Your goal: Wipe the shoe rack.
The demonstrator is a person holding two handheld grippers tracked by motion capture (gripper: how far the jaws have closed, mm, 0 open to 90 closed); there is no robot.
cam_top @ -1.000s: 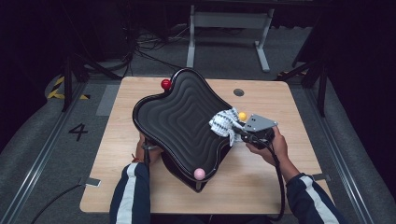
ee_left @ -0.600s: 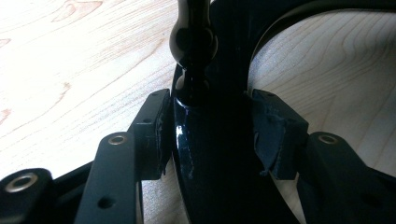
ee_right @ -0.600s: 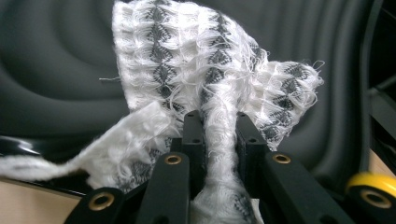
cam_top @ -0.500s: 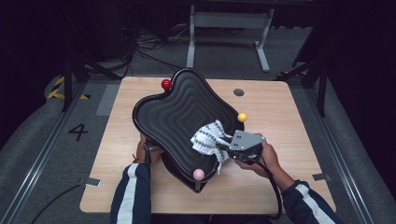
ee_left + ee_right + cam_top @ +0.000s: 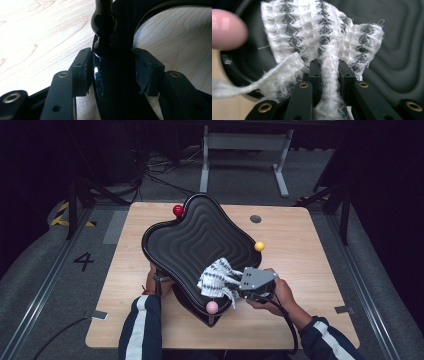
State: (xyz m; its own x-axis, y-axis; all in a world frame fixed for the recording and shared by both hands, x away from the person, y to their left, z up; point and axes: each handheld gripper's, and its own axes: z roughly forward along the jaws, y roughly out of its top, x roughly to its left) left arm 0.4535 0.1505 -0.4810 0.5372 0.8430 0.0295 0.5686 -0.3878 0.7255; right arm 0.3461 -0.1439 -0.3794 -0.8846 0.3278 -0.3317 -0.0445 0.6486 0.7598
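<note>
Wiping step is judged in hand: the cloth (image 5: 216,279) is pinched tight between the jaws of the right gripper (image 5: 239,285) and laid on the ribbed inside of the black tray (image 5: 192,237), near its front rim just above the pink ball (image 5: 212,307). The tray is steadied by the left gripper (image 5: 112,72), whose pads (image 5: 83,68) are pressed on a glossy black part of the tray at its near-left edge. Next, the cloth probably needs to be dragged across the unwiped ridges with the pinch kept and the tray held firm.
</note>
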